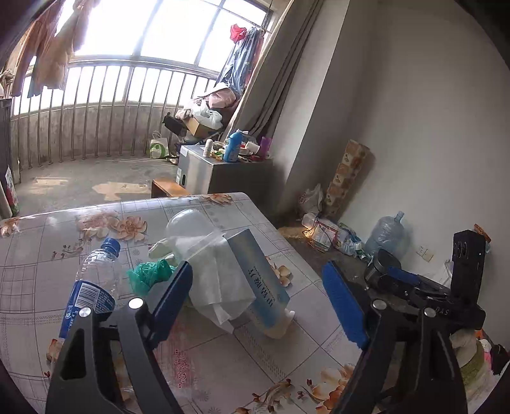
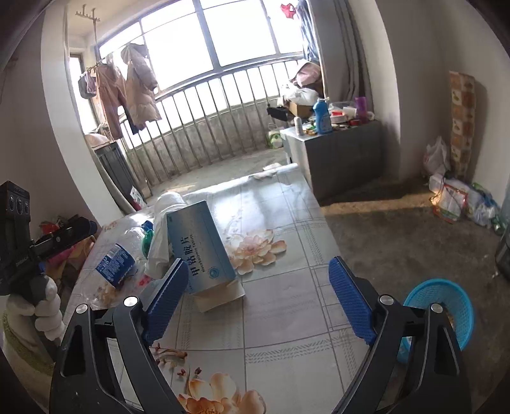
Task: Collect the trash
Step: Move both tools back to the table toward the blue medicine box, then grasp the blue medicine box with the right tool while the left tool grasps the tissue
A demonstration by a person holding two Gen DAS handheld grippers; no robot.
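Looks like barely anything is collected yet. The whole trash pile sits on the worktop (image 2: pixel 287 302): the medicine box (image 2: pixel 199 245) in the middle, a white tissue (image 1: pixel 220 274) draped just left of the box, then a green wrapper (image 1: pixel 148 275) and a plastic bottle (image 1: pixel 92 283) further left. The blue basket (image 2: pixel 446 305) waits on the floor, right of the box. The left gripper (image 1: pixel 258 299) and the right gripper (image 2: pixel 258 299) both have jaws spread wide, holding nothing.

daylight from window (image 1: pixel 153 28) | overexposed panes | fisheye-bent, dark corners
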